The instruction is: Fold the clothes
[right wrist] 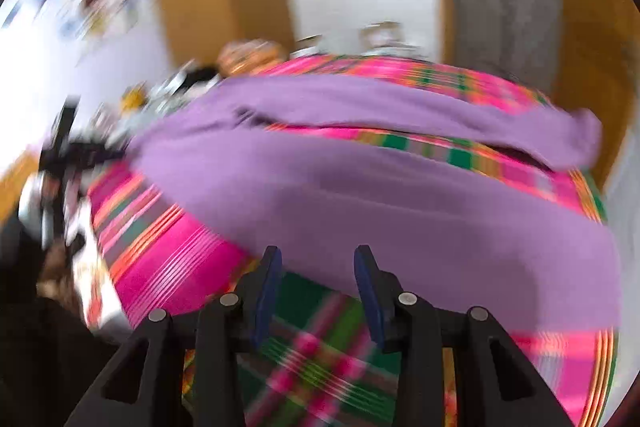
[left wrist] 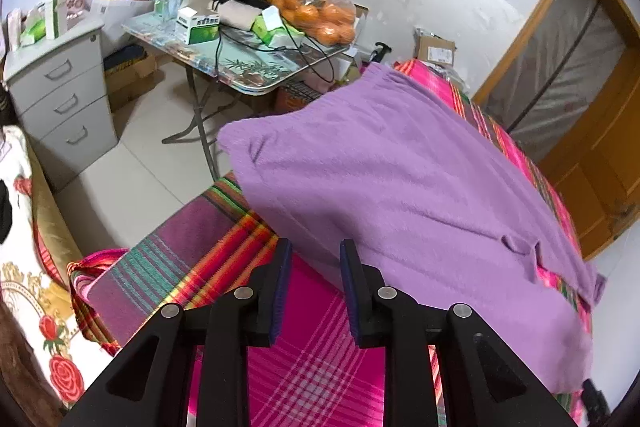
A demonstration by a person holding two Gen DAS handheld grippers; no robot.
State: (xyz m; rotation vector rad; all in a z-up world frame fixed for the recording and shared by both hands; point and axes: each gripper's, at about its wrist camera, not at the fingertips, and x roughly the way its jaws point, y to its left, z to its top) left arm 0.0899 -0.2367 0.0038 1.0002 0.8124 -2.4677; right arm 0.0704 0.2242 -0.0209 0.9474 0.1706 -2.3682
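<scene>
- My left gripper (left wrist: 316,247) hangs just over the near edge of the purple garment (left wrist: 400,171); its jaws stand apart with nothing between them and the pads touch no cloth.
- The garment lies spread flat on the striped pink sheet (left wrist: 312,355), reaching from near my fingertips across to the far side of the bed.
- A small fold sticks up from the garment towards its right end in the left view.
- My right gripper (right wrist: 318,255) is open too, jaws wide and empty, pointing down at the sheet (right wrist: 180,259) just short of the garment (right wrist: 400,211).
- The right view is smeared by motion, so fine detail there is lost; I can make out a gap of sheet showing between two bands of purple cloth.
- Beyond the bed stands a folding table (left wrist: 248,67) with boxes and a bag of oranges (left wrist: 320,11) on it.
- A grey drawer unit (left wrist: 60,95) stands left of the table.
</scene>
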